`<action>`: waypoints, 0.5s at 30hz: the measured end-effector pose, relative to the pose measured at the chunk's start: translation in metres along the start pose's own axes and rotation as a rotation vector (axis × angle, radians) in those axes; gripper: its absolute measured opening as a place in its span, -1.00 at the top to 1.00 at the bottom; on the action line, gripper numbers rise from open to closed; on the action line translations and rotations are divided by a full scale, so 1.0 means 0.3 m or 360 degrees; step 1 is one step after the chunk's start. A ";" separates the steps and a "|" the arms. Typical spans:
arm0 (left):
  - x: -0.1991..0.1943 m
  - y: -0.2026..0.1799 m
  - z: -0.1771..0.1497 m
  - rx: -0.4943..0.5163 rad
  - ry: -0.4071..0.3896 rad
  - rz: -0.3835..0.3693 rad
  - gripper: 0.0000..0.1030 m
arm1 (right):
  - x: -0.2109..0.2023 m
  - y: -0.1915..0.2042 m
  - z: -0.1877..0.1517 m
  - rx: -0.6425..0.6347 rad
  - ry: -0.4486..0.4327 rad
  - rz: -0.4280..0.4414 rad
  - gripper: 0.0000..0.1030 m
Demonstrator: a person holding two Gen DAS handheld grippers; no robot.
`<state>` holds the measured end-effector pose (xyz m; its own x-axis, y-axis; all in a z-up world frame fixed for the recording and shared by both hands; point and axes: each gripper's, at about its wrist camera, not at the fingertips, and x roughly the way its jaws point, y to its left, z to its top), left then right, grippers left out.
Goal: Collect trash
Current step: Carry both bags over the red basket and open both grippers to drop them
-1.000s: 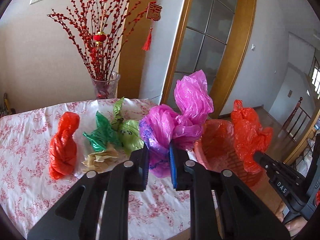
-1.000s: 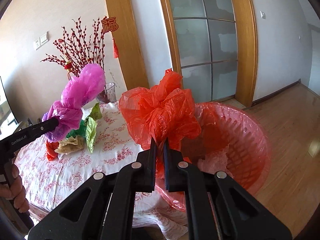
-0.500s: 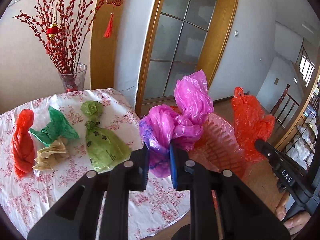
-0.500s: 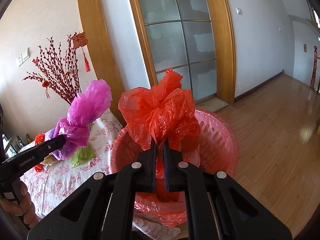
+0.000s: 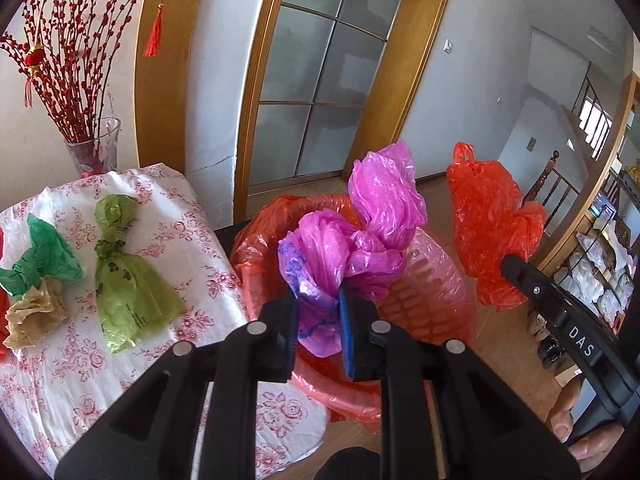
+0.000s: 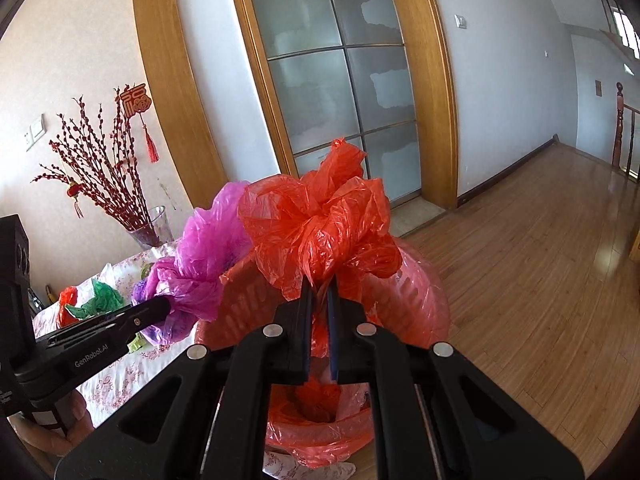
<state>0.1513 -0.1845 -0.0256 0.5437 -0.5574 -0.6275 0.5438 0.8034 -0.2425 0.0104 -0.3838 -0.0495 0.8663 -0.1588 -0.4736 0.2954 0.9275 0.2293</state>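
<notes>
Red-lined basket (image 5: 432,300) (beside table edge (image 5: 224,248))

My left gripper (image 5: 318,332) tilts downward, its jaws clamped on a pink bag (image 5: 352,240). My right gripper (image 6: 319,320) also tilts downward, jaws nearly together, pinching a red bag (image 6: 320,224). Fingers of my right hand (image 5: 580,436) wrap its handle at the frame's lower corner.

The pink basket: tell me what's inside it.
The pink basket holds a red plastic liner with crumpled red plastic at the bottom. The red bag held above it and the tool fingers hide much of the interior.
</notes>
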 end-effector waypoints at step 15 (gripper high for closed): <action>0.031 0.082 -0.048 -0.0009 0.0034 0.0136 0.16 | 0.024 -0.031 -0.020 0.0009 0.0028 -0.0021 0.17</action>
<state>0.1606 -0.1669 -0.0480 0.5742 -0.4824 -0.6615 0.4925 0.8490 -0.1915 0.0115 -0.3916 -0.0602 0.8552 -0.1650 -0.4912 0.3092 0.9233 0.2280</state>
